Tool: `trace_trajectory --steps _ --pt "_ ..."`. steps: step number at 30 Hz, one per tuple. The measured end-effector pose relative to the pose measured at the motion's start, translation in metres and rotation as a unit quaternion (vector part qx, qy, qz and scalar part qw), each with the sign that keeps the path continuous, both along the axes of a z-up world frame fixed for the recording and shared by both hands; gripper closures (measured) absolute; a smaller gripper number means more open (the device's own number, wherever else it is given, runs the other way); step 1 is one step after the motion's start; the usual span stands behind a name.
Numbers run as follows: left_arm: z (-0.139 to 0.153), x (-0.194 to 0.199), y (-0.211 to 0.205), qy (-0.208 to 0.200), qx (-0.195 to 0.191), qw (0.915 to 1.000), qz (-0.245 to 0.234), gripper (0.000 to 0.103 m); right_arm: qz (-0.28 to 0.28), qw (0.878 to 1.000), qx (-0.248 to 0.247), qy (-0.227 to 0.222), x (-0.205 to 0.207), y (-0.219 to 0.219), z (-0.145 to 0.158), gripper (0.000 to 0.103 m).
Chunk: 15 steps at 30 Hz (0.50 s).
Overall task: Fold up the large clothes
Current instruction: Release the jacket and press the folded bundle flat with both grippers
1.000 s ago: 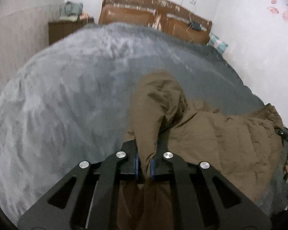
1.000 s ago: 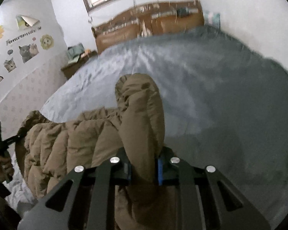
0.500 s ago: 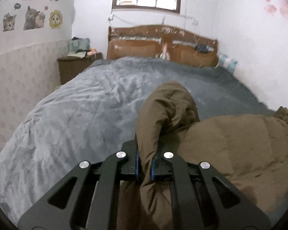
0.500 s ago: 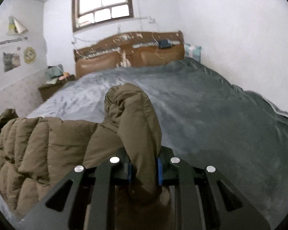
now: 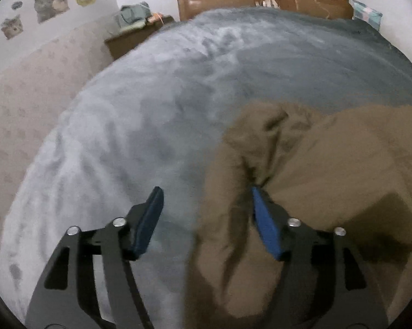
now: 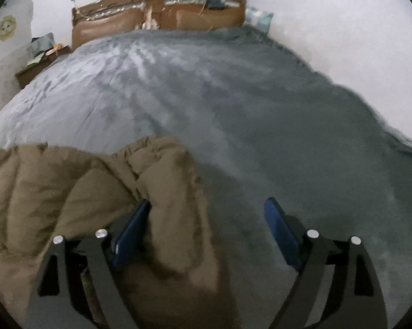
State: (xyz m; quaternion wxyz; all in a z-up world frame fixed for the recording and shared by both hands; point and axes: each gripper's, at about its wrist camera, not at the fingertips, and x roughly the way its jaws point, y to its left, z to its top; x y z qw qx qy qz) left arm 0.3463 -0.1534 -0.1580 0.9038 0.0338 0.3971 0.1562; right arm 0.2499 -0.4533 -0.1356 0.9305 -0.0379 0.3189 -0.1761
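Observation:
A brown puffer jacket (image 5: pixel 329 164) lies on the grey bed cover (image 5: pixel 178 87) near the foot of the bed. My left gripper (image 5: pixel 206 200) is open, its blue pads spread wide. A puffy fold of the jacket lies loose between them, against the right pad (image 5: pixel 265 224). In the right wrist view the jacket (image 6: pixel 55 186) fills the lower left. My right gripper (image 6: pixel 208 216) is open too. A fold of the jacket lies between its pads, against the left pad (image 6: pixel 129 233).
A wooden headboard (image 6: pixel 162 11) stands at the far end, with a light pillow (image 6: pixel 258 19) by the white wall on the right. A bedside cabinet (image 5: pixel 132 38) with folded cloth on it stands at the far left. Cat stickers (image 5: pixel 51 5) are on the left wall.
Both grippers have opened and let go of the jacket folds they held. Both cameras have tilted down toward the bed, and the jacket has settled onto the cover.

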Motion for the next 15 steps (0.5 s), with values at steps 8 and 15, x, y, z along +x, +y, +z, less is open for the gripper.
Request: trace_trajectory --steps 8,15 --pt "0.083 -0.078 -0.042 -0.118 -0.02 0.9924 -0.029 0.003 0.056 0.991 0.015 -0.121 -0.077 0.078 0.067 0.002" --pt "0.058 -0.065 -0.129 -0.125 -0.027 0.9874 -0.094 0.003 0.113 0.989 0.031 -0.089 -0.044 0.125 0.019 0.002"
